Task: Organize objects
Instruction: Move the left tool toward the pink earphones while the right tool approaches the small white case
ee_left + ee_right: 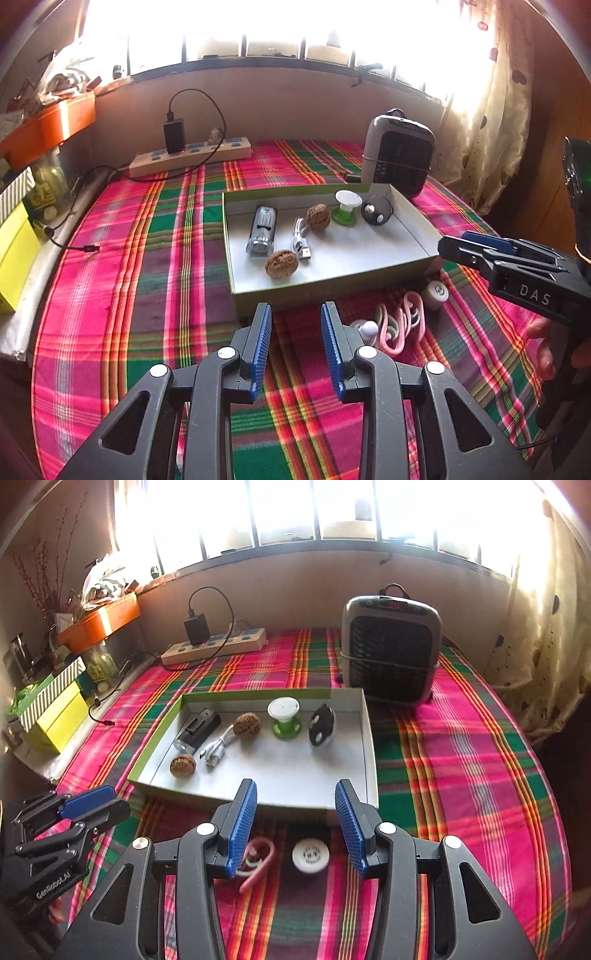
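Observation:
A shallow white box (413, 258) (325, 797) with a green rim lies on the plaid cloth. It holds a silver flashlight (263, 230) (197, 731), a white USB cable (301, 242) (218, 751), two walnuts (281, 263) (318, 216) (183, 765) (247, 723), a green-and-white spool (346, 207) (284, 718) and a dark round gadget (376, 210) (322, 725). In front of the box lie pink hooks (399, 325) (258, 864) and a small white round cap (436, 294) (310, 854). My left gripper (295, 317) (88, 805) is open and empty. My right gripper (295, 801) (458, 247) is open above the cap.
A grey space heater (399, 155) (391, 650) stands behind the box. A power strip (192, 157) (214, 646) with a black charger lies at the back. Yellow boxes (14, 254) (55, 716) and an orange tray (48, 125) (99, 622) crowd the left edge. A curtain (491, 129) hangs at right.

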